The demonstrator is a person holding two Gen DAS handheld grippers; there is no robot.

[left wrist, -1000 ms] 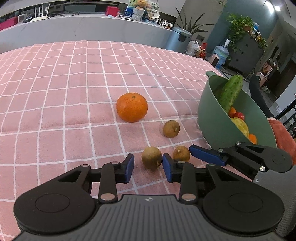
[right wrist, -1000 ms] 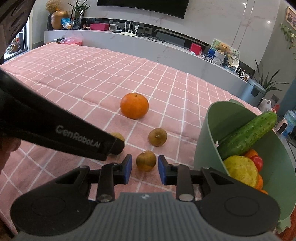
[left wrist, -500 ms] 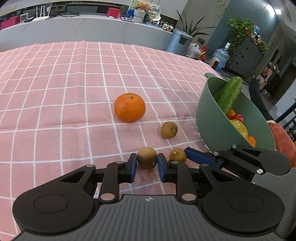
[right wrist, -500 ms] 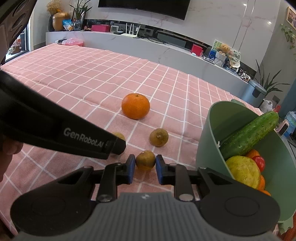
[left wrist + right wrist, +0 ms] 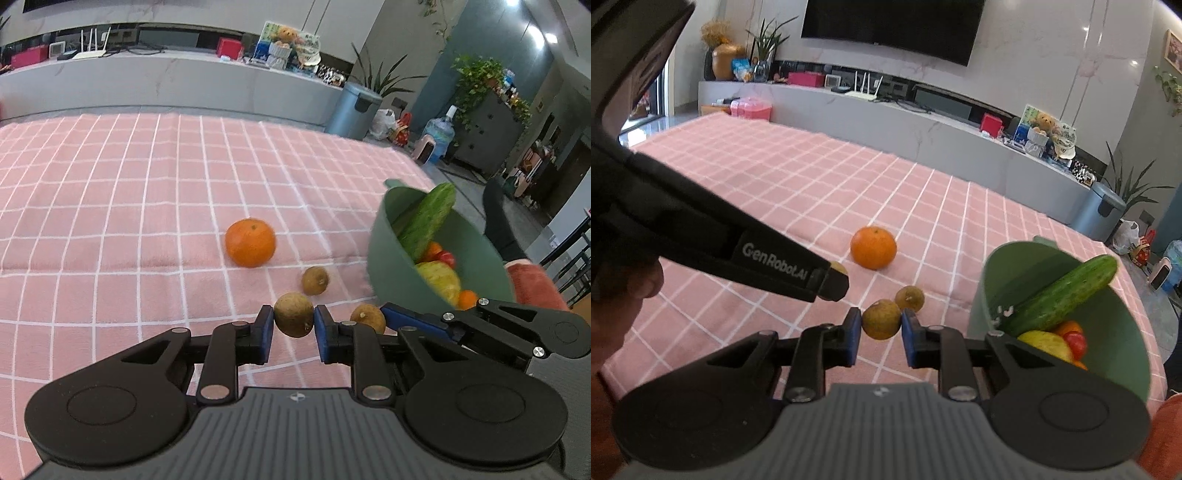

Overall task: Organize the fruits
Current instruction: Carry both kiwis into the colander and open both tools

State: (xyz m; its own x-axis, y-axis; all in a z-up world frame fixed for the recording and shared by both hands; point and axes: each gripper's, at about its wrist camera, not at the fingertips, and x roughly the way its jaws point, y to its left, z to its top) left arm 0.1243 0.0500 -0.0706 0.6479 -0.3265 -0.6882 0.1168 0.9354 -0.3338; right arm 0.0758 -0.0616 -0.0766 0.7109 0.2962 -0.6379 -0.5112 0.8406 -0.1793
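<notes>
Gripping one small brown fruit apiece, the two grippers sit low over the pink checked tablecloth (image 5: pixel 110 229). The left gripper (image 5: pixel 294 326) has its blue pads pressed against either side of a round brown fruit (image 5: pixel 293 314), and from its own camera the right gripper (image 5: pixel 384 319) shows only as a blue-tipped finger beside a second brown fruit (image 5: pixel 368 317), so that view alone leaves its grip unclear. The right wrist camera settles it: the right gripper (image 5: pixel 878 334) has narrowed its pads onto that second brown fruit (image 5: pixel 881 319), touching on both sides. In this view the left gripper (image 5: pixel 833 284) is a long black arm crossing from the left, hiding nearly all of its fruit, with just a sliver of brown peeking above its tip. A third brown fruit (image 5: pixel 315 280) lies loose on the cloth just behind the held ones, and an orange (image 5: pixel 250 242) rests farther back, well apart from the grippers. The green bowl (image 5: pixel 1123 332) stands to the right, near the right gripper; the right camera looks into it and shows a cucumber (image 5: pixel 1062 295) leaning on the rim above a yellow fruit (image 5: pixel 1047 341) and a small red one (image 5: pixel 1075 341), while the left camera catches more of its outer wall.
</notes>
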